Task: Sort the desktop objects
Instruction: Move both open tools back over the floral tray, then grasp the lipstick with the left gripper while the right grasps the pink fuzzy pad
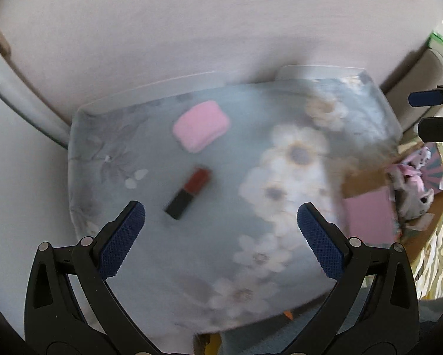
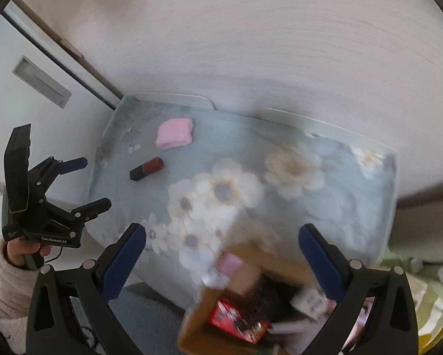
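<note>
From your left wrist view, your left hand-held gripper (image 1: 221, 217) gapes wide and empty above the blue flower-printed table (image 1: 295, 162); a red-and-black lipstick tube (image 1: 189, 193) lies just ahead, a soft pink rounded pad (image 1: 200, 126) beyond it. From your right wrist view, your right hand-held gripper (image 2: 221, 238) spreads wide, empty, over a brown cardboard box (image 2: 251, 301).

I'm working in what looks like a home room: a desk (image 1: 369, 112) under a flower-printed cloth (image 2: 325, 195), a cardboard box (image 2: 251, 269) of household odds and ends beside it, and a white door (image 2: 29, 112) behind.
</note>
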